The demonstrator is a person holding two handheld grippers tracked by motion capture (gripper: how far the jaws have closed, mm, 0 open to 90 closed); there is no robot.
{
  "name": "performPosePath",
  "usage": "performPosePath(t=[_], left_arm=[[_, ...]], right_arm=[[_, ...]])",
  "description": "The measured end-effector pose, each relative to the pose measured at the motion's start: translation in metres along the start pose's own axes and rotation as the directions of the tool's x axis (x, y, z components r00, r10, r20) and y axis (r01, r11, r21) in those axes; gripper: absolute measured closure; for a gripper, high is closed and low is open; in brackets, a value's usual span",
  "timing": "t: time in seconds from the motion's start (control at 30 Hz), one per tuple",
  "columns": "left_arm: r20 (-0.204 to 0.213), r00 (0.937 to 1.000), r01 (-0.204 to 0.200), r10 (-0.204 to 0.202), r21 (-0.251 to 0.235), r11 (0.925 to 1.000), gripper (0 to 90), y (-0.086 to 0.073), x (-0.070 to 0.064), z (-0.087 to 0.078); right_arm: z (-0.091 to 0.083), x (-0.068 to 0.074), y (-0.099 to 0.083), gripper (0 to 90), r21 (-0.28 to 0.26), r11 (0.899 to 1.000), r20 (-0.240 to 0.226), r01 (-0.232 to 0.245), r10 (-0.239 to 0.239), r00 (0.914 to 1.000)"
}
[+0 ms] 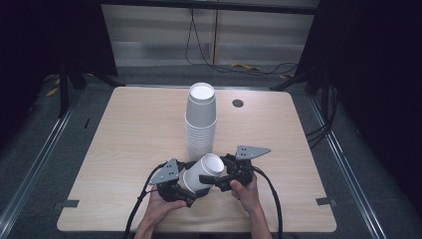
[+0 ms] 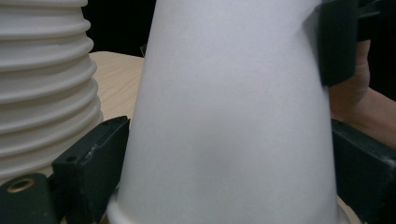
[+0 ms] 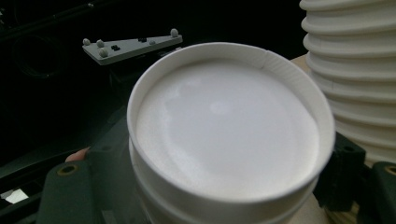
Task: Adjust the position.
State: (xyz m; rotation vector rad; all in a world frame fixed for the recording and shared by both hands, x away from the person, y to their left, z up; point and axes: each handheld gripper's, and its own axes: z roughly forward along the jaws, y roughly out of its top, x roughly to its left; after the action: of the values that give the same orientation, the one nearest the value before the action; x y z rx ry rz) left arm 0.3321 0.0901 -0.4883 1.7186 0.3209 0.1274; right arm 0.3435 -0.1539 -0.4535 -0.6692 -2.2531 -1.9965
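A white paper cup [image 1: 211, 165] lies tilted in the air near the table's front, with its mouth facing up and to the right. My left gripper [image 1: 191, 185] is shut on the cup's side wall [image 2: 224, 93], one black jaw on each side. My right gripper [image 1: 217, 170] is shut on the same cup near its rim. In the right gripper view I look into the cup's mouth [image 3: 224, 126], and a second rim shows just below the first. Behind the cup stands a tall stack of white cups [image 1: 201, 119], close beside both grippers [image 2: 42, 84] [image 3: 355, 70].
The wooden table [image 1: 124, 149] has a round cable hole [image 1: 238, 103] at the back right of the stack. Dark floor, rails and cables surround the table. The left gripper's grey plate [image 3: 130, 46] shows behind the cup.
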Motion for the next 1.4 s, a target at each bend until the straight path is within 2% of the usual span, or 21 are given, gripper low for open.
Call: performPosePath(t=[0.23, 0.5, 0.7, 0.9, 1.03, 1.23, 1.4], left_arm=[[0.011, 0.9999, -0.005, 0.005, 0.008, 1.0000, 8.4, -0.0034, 0.0000, 0.0023], [0.011, 0.9999, -0.013, 0.013, -0.009, 0.9999, 9.0, -0.0059, -0.0001, 0.0028], [0.013, 0.9999, -0.003, 0.003, -0.018, 0.9998, 9.0, -0.0085, 0.0001, 0.0032], [0.016, 0.9998, -0.014, 0.015, -0.003, 0.9999, 12.1, -0.0089, 0.0001, 0.0026], [0.016, 0.9998, -0.012, 0.012, -0.015, 0.9998, 12.6, -0.0093, 0.0005, 0.0025], [0.020, 0.9996, -0.020, 0.020, -0.005, 0.9998, 14.0, -0.0094, 0.0010, 0.0019], [0.012, 0.9999, -0.006, 0.006, 0.001, 1.0000, 14.2, -0.0104, 0.0020, 0.0012]], right_arm=[[0.0011, -0.0003, -0.0017, 22.9, 0.011, 1.000, 0.000, -0.008, 0.008, 1.0000], [0.0014, -0.0020, -0.0032, 22.7, 0.018, 1.000, -0.005, -0.021, 0.021, 0.9998], [0.0019, -0.0029, -0.0057, 22.6, 0.015, 0.999, -0.003, -0.029, 0.029, 0.9996], [0.0025, -0.0049, -0.0074, 22.0, 0.021, 0.999, -0.003, -0.036, 0.036, 0.9993], [0.0025, -0.0056, -0.0077, 21.4, 0.014, 0.999, -0.004, -0.041, 0.041, 0.9992], [0.0033, -0.0055, -0.0071, 20.5, 0.021, 0.999, -0.002, -0.034, 0.035, 0.9994], [0.0023, -0.0049, -0.0059, 18.0, 0.012, 1.000, 0.019, -0.021, 0.021, 0.9996]])
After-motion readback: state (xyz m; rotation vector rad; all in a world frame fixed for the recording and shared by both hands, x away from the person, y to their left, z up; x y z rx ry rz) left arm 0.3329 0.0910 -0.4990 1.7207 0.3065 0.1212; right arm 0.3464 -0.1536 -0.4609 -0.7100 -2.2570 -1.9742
